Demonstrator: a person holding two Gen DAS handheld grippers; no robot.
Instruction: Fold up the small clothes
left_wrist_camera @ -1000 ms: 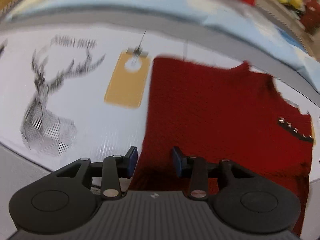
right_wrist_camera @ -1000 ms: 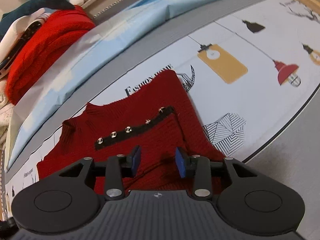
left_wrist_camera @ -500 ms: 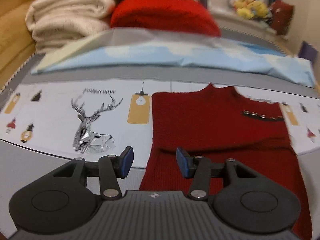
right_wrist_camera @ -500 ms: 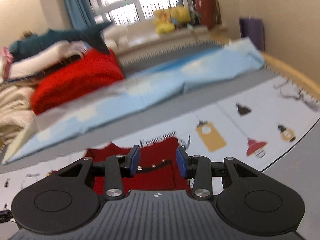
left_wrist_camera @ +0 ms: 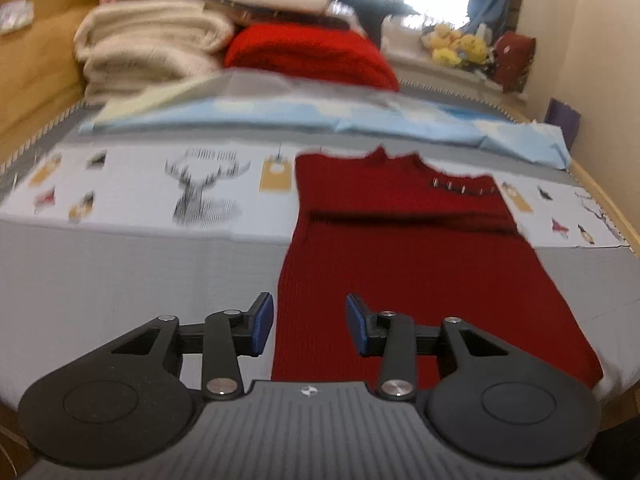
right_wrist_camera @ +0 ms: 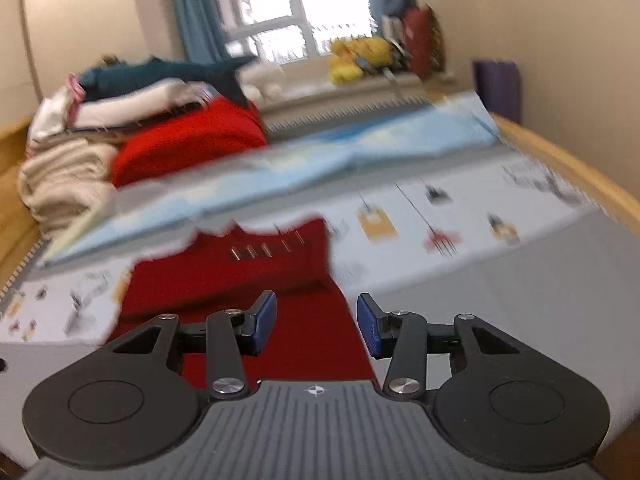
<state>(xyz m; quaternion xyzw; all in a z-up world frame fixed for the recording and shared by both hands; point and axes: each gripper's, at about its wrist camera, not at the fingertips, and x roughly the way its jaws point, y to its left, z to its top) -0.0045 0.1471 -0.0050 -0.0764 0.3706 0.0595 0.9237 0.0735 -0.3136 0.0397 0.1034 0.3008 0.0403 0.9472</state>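
A dark red knit sweater [left_wrist_camera: 416, 256] lies flat on the bed, neck at the far end, with a black strip of metal buttons [left_wrist_camera: 462, 189] on one shoulder and a fold line across the chest. My left gripper [left_wrist_camera: 310, 330] is open and empty above the sweater's near left edge. In the right wrist view the sweater [right_wrist_camera: 240, 280] lies ahead, and my right gripper [right_wrist_camera: 317, 328] is open and empty above its near right edge.
A white printed sheet [left_wrist_camera: 132, 192] with a deer drawing lies under the sweater's far half. A light blue cloth [left_wrist_camera: 320, 120] lies behind it. Folded cream blankets [left_wrist_camera: 148, 48] and a bright red knit [left_wrist_camera: 308, 56] are stacked at the back. A wooden bed rim [right_wrist_camera: 568, 160] runs along the right.
Both grippers have pulled back toward the near end of the sweater and risen, so more of the bed and room shows. Both stay open.
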